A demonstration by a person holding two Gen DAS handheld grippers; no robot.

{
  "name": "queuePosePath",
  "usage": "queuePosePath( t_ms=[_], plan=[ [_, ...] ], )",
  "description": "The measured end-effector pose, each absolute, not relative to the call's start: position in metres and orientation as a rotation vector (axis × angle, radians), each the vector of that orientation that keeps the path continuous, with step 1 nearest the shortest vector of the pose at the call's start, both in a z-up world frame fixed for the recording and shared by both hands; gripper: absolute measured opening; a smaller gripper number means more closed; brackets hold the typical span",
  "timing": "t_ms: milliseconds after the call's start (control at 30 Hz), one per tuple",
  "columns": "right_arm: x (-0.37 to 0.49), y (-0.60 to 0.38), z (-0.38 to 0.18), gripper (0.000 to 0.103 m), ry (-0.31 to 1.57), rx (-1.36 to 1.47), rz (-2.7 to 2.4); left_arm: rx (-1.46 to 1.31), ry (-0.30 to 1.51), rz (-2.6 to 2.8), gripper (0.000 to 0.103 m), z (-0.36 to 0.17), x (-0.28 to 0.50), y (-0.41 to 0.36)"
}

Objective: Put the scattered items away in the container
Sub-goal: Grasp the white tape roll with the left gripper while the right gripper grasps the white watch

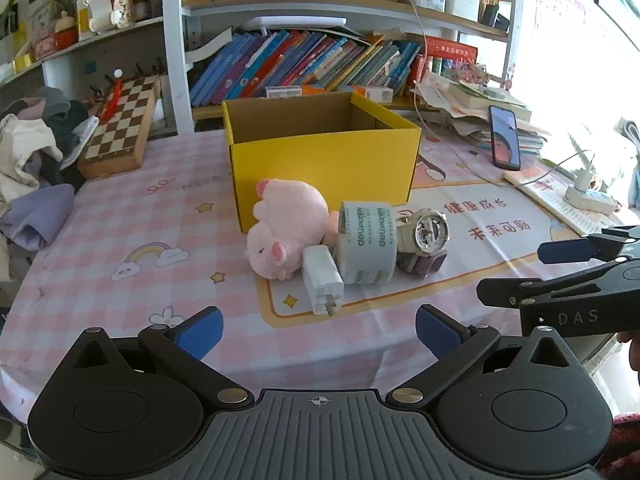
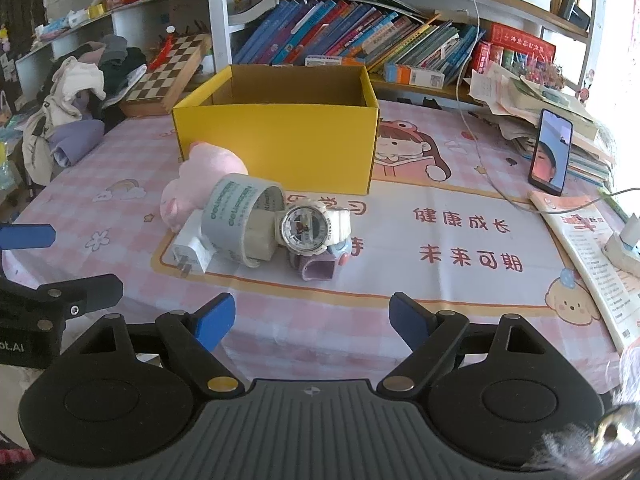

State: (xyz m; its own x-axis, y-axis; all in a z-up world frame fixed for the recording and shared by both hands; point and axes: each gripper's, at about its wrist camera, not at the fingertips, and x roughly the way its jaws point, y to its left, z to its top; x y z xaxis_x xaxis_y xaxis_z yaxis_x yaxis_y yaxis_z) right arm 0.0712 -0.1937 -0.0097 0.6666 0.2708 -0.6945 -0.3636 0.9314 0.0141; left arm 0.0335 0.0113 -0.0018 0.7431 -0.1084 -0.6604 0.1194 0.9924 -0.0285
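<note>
An open yellow cardboard box (image 1: 320,160) (image 2: 280,144) stands on the pink checked tablecloth. In front of it lie a pink plush pig (image 1: 286,228) (image 2: 204,178), a white charger plug (image 1: 322,280) (image 2: 191,249), a roll of grey tape (image 1: 366,246) (image 2: 242,220), a white wristwatch (image 1: 424,230) (image 2: 308,226) and a small purple piece (image 1: 424,264) (image 2: 320,266) under the watch. My left gripper (image 1: 318,334) is open and empty, just short of the plug. My right gripper (image 2: 312,324) is open and empty, short of the watch.
A wooden chessboard (image 1: 120,128) and a heap of clothes (image 1: 32,160) lie at the left. A phone (image 1: 505,138) leans on stacked papers at the right, beside a booklet (image 2: 592,256) and a power strip (image 1: 588,196). Bookshelves stand behind the box.
</note>
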Motion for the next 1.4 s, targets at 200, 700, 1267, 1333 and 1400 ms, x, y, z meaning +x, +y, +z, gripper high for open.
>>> queuePosePath(
  t_ms=[200,700,1267,1333,1400],
  plan=[
    [0.083,-0.191,-0.009,0.085,0.761,-0.136,0.372,-0.011,0.703,-0.183,0.101,-0.003,0.038,0.009],
    [0.117,-0.195,-0.016,0.085,0.808,-0.157,0.374,0.030,0.737,-0.202,0.091,-0.014,0.067,-0.011],
    [0.178,-0.180,-0.026,0.085,0.873,-0.195,0.493,0.102,0.786,-0.191,0.089,-0.030,0.115,-0.028],
    [0.183,-0.180,-0.027,0.085,0.880,-0.187,0.507,0.117,0.796,-0.202,0.089,-0.033,0.119,-0.031],
    [0.188,-0.180,-0.027,0.085,0.887,-0.179,0.521,0.136,0.805,-0.214,0.088,-0.036,0.122,-0.035]
  ],
)
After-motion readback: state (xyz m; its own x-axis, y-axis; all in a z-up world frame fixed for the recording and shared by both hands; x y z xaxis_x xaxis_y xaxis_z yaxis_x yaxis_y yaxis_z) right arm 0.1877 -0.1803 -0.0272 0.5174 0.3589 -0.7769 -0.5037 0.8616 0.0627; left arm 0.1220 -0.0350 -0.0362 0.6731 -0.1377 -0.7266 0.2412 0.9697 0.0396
